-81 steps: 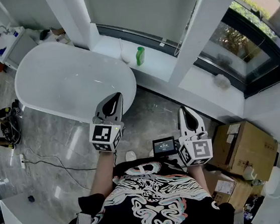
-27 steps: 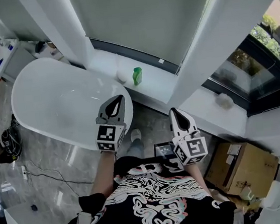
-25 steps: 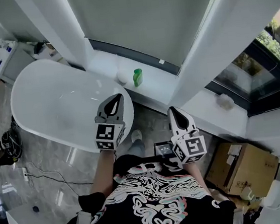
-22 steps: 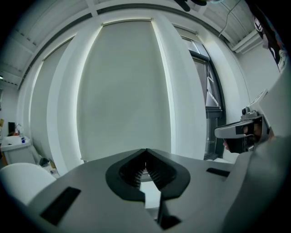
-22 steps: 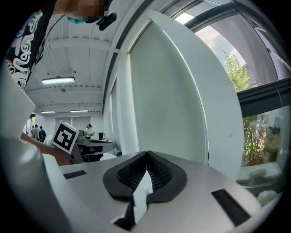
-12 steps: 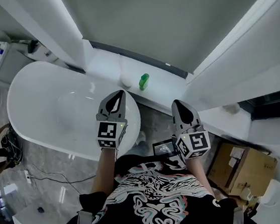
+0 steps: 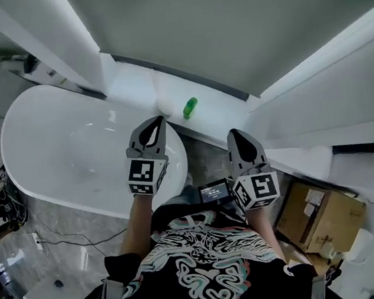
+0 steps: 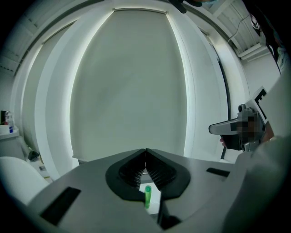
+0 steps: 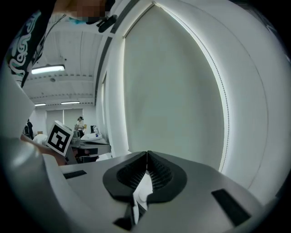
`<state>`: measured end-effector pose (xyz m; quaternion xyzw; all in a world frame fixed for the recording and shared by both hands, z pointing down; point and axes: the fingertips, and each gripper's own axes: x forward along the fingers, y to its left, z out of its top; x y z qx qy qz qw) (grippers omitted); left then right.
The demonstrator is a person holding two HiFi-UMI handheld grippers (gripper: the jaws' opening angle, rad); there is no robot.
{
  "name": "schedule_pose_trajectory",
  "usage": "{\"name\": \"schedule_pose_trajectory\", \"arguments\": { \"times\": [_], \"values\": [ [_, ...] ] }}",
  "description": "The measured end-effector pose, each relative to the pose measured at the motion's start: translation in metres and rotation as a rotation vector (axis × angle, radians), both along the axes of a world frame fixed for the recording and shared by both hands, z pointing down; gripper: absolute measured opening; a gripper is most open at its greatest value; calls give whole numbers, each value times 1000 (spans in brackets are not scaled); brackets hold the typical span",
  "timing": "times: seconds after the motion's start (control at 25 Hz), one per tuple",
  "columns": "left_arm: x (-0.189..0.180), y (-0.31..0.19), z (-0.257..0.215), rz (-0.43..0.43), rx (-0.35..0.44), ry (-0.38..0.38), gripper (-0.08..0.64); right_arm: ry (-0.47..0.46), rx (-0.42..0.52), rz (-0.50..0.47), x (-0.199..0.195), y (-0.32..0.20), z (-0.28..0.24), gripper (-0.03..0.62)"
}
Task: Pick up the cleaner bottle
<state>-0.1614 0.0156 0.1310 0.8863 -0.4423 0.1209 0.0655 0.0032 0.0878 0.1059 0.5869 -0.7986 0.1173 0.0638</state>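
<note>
Where the bathtub (image 7: 53, 162) rim nears the far ledge (image 7: 220, 112), the green cleaner bottle (image 7: 190, 107) stands upright, with open ledge at its right. Left gripper (image 7: 158, 122) and right gripper (image 7: 234, 135), jaws together, hover short of it.

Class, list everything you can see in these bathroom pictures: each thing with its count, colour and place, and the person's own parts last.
cleaner bottle: one, green, on the ledge below the blind
ledge: one, white, behind the bathtub
bathtub: one, white, left side
round object: one, white, on the ledge beside the cleaner bottle
cardboard box: one, brown, lower right
small screen: one, dark, between the person's arms
left gripper: one, grey and black, shut and empty, over the bathtub's near end
right gripper: one, grey and black, shut and empty, above the floor
</note>
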Motion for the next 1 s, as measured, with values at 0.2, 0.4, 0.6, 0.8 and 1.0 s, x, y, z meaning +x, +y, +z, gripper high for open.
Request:
{"name": "schedule_pose_trajectory", "arguments": {
  "times": [0.2,0.4,0.6,0.8,1.0],
  "values": [
    [2,-15,1,6,5,1,17,10,4,-3,1,-18,2,26],
    [-4,-25,-1,-5,1,13,17,4,8,-9,-2,-31,-1,26],
    [4,-36,-5,-2,19,20,17,10,8,-21,1,-43,0,26],
    [11,-44,8,2,6,8,17,19,-7,-25,8,-53,12,26],
    [12,-50,25,-2,-15,6,17,29,-28,-23,13,-63,29,26]
  ]
}}
